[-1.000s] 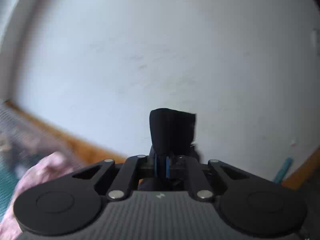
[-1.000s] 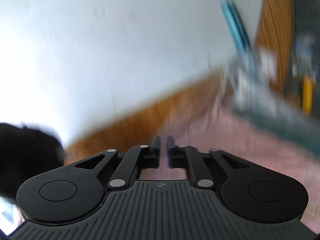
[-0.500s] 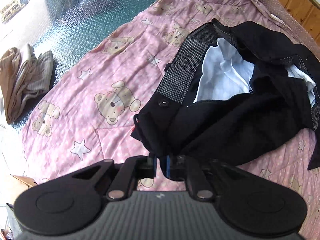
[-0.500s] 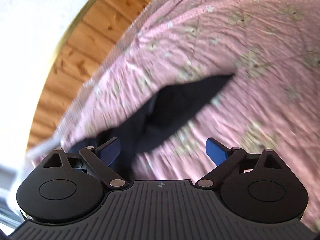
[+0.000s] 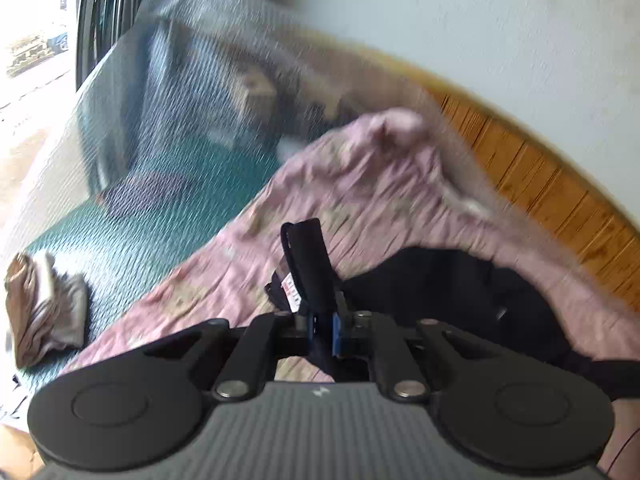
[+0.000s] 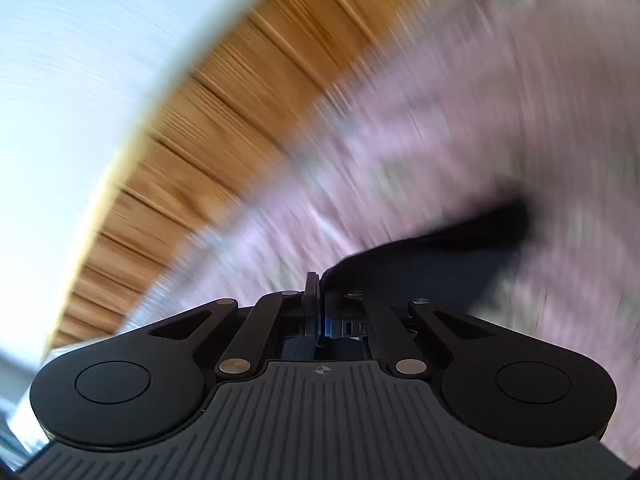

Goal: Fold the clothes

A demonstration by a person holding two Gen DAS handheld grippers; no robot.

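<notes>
Clearly, in the left wrist view, the left hand-held gripper (image 5: 323,326) is nearly closed, its blue pads pinching a folded edge of the black garment (image 5: 452,296). A stiff-looking band with a white label (image 5: 291,295) stands up out of the jaws, while the rest of the cloth trails to the right and lies slack on the pink quilt (image 5: 360,184) spread over the bed. Off to the left, a small beige pile of cloth (image 5: 40,304) sits on the teal cover (image 5: 160,208), well apart from the garment.

From the right wrist view, badly blurred, the right hand-held gripper (image 6: 322,312) is fully closed, with dark fabric (image 6: 432,256) reaching into the jaws, so it appears to have hold of another part of the same garment. Wooden panelling (image 6: 224,128) runs behind the quilt.

Judging by its drape, the garment is light, soft and limp; it will sag between the 2 holds. Firmer seams or the waistband look like the best places to grip.
</notes>
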